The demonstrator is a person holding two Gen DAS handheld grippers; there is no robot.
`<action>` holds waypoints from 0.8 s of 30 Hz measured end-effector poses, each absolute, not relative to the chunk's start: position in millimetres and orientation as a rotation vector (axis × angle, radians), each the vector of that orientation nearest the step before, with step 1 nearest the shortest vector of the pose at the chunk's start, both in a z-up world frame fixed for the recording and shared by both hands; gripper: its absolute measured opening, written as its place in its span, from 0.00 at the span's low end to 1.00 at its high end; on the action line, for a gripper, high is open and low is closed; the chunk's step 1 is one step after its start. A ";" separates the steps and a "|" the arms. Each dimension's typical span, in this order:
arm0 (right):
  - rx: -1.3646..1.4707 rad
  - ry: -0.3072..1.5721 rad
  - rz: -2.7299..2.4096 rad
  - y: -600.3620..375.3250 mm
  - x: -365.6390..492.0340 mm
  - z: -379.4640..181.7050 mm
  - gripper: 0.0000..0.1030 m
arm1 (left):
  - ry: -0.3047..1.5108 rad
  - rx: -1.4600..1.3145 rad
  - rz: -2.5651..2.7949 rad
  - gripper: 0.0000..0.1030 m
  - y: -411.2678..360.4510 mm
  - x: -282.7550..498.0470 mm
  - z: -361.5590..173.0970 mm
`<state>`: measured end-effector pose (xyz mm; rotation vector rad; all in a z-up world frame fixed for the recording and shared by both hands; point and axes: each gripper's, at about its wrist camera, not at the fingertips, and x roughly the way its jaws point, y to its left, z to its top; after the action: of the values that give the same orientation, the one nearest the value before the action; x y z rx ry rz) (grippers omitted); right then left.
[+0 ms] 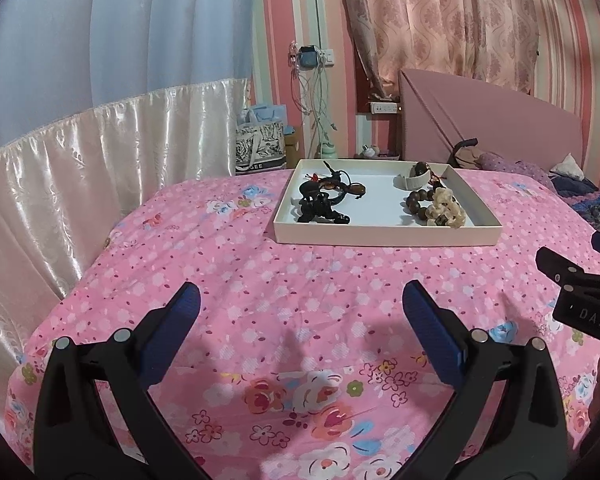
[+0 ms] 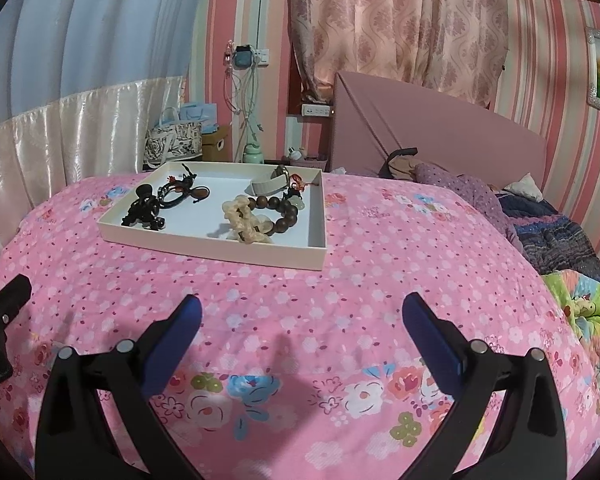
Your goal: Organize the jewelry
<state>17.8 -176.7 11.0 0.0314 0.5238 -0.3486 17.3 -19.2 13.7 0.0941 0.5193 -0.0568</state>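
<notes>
While jewelry (image 2: 204, 208) fills the tray (image 2: 260, 254), both hand-held grippers gape nearby.

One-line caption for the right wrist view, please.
Open right gripper hovers over pink floral bedspread, facing a white tray holding dark wooden bead bracelet and other jewelry.

The right gripper (image 2: 300, 316) hangs wide apart above the pink floral bedspread (image 2: 380, 240), well short of the white tray (image 2: 220, 246) holding a dark bead bracelet (image 2: 278, 210), pale chunky bracelet (image 2: 244, 220) and black cord pieces (image 2: 148, 208).
</notes>
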 end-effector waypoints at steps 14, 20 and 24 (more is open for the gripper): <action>0.031 0.524 -0.349 -177.5 17.8 10.8 0.97 | 0.523 0.092 -0.054 0.97 -17.9 17.1 12.9; 0.030 0.525 -0.348 -178.5 17.5 10.9 0.97 | 0.523 0.092 -0.053 0.97 -18.9 17.2 12.8; 0.030 0.524 -0.348 -178.7 17.4 10.9 0.97 | 0.522 0.092 -0.052 0.97 -19.2 17.1 12.5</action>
<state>17.4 -178.7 10.9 0.0301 0.5243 -0.3483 17.1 -19.2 12.5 0.0921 0.5221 -0.0517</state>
